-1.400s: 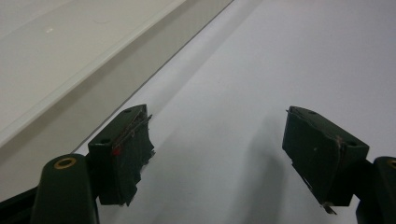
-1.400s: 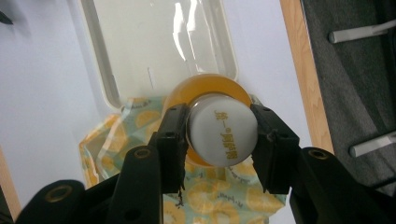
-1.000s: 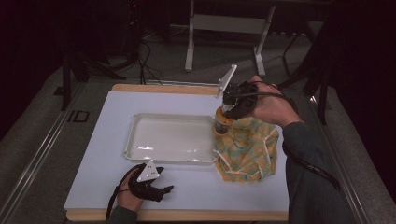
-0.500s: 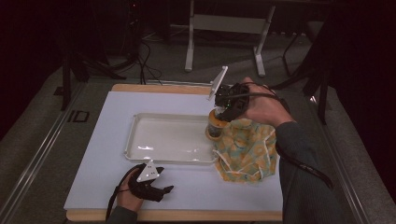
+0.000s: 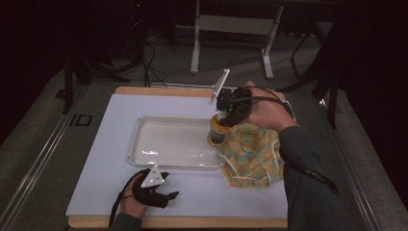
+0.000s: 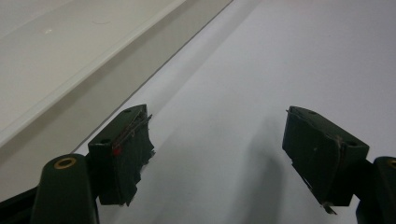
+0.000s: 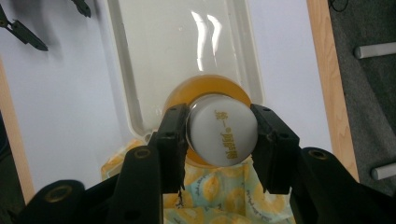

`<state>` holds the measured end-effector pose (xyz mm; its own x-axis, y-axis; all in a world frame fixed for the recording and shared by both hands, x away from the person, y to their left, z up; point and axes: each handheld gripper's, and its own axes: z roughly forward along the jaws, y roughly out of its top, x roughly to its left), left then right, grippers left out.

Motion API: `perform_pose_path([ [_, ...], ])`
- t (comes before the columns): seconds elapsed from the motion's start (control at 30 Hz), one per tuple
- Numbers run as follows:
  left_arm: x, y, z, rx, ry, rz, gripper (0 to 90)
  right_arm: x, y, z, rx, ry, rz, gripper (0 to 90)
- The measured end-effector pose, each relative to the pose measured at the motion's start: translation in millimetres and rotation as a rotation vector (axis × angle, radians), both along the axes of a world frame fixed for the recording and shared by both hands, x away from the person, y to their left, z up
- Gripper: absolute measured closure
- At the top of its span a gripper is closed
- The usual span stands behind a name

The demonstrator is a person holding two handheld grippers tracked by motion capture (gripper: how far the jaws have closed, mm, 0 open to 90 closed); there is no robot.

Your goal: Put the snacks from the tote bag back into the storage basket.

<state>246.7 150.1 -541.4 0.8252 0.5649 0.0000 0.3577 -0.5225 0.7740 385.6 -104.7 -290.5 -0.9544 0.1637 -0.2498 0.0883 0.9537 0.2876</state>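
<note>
My right gripper (image 5: 220, 126) (image 7: 222, 135) points straight down, shut on the white printed cap of an orange bottle (image 7: 222, 131) (image 5: 217, 133). The bottle hangs upright over the right end of the white tray (image 5: 144, 132) (image 7: 119, 60), next to a yellow patterned cloth bag (image 5: 252, 156) (image 7: 224, 196) that lies on the table to its right. My left gripper (image 5: 171, 196) (image 6: 217, 154) rests on the white table near the front edge, just below the tray, open with nothing between its fingers.
The white board (image 5: 96, 159) lies on a wooden tabletop (image 5: 159, 90) whose rim shows at the back and front. A grey carpeted floor with metal stands and cables surrounds the table.
My right gripper has carried the bottle leftward from above the bag to over the tray's right end. The left gripper has stayed still.
</note>
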Motion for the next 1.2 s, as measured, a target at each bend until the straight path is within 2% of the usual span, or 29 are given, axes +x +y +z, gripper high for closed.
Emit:
perform_pose_path([
  [0.23,-0.2,0.0,0.0,-0.003,0.001,0.0,23.4,-0.8,7.6,-5.7,-0.016,0.011,0.0,58.8],
  [0.43,0.1,0.0,0.1,-0.001,0.003,-0.001,23.4,-3.9,17.3,-10.9,-0.042,-0.007,0.005,58.8],
  [0.77,0.0,0.0,0.1,0.0,0.002,0.0,23.4,-10.4,30.4,-21.0,-0.061,0.011,0.012,58.8],
  [1.2,0.1,0.0,0.1,-0.001,0.002,0.002,23.4,-16.9,36.2,-37.4,-0.09,0.028,0.022,58.8],
])
